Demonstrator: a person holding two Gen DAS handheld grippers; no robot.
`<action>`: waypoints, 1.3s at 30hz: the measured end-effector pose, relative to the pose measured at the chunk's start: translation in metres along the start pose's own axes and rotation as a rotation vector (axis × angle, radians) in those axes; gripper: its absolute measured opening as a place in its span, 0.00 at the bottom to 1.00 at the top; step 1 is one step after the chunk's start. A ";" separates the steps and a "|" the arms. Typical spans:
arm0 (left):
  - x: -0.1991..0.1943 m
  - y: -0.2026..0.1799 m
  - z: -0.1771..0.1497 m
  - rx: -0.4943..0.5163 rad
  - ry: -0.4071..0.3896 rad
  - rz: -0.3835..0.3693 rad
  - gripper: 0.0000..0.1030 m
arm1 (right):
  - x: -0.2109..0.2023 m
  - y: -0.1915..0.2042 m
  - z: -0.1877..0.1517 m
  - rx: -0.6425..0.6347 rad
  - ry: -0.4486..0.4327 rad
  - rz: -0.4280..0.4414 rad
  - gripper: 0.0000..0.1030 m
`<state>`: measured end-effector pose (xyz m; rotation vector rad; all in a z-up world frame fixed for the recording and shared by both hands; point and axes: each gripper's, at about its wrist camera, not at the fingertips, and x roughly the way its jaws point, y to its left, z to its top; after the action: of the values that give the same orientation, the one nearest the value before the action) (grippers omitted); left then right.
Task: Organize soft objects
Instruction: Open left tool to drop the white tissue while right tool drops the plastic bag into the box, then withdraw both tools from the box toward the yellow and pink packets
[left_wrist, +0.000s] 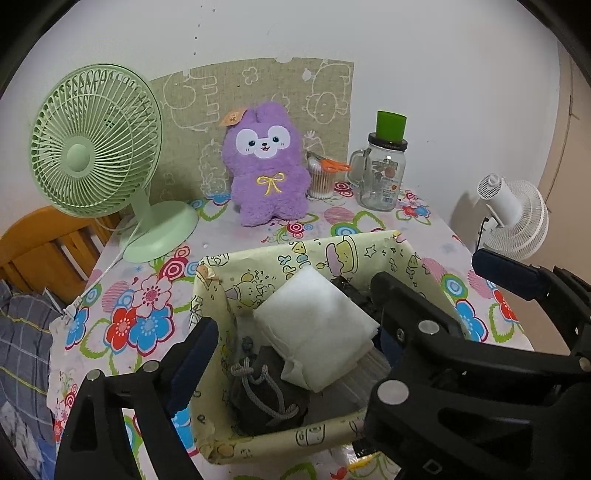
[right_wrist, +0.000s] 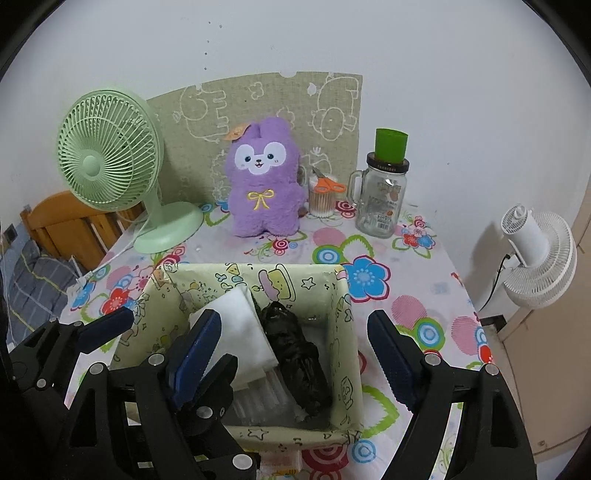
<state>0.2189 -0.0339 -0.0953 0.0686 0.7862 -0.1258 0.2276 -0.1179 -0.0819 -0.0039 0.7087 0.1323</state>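
Observation:
A box (left_wrist: 295, 439) (right_wrist: 295, 432) lined with yellow cartoon paper stands on the floral tablecloth. Inside it lie a folded white soft pad (left_wrist: 317, 325) (right_wrist: 243, 325), a crumpled black plastic bag (right_wrist: 295, 350) (left_wrist: 343, 286) and a dark grey drawstring pouch (left_wrist: 266, 391). My left gripper (left_wrist: 295, 332) hovers open over the box's left half, its pads clear of the white pad. My right gripper (right_wrist: 295, 339) hangs open over the right half, above the black bag, gripping nothing. Its inner finger crosses the left gripper's. A purple plush bunny (left_wrist: 267, 166) (right_wrist: 262, 181) sits upright at the back.
A green desk fan (left_wrist: 96, 147) stands back left, its cord trailing off the table edge. Back right are a cup of cotton swabs with orange scissors (left_wrist: 325, 177) and a glass jar with a green cup on top (left_wrist: 384, 173). A white fan (left_wrist: 517, 218) stands beyond the right edge.

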 end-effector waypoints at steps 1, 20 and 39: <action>-0.002 0.000 -0.001 -0.001 -0.001 -0.001 0.89 | -0.002 0.000 -0.001 0.001 -0.001 0.001 0.81; -0.047 -0.009 -0.014 -0.001 -0.052 -0.007 0.91 | -0.049 0.003 -0.010 0.001 -0.061 -0.001 0.90; -0.079 -0.013 -0.033 -0.008 -0.078 -0.021 0.99 | -0.079 0.006 -0.026 -0.008 -0.074 -0.006 0.91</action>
<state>0.1386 -0.0365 -0.0633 0.0479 0.7092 -0.1446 0.1506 -0.1225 -0.0499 -0.0088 0.6338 0.1292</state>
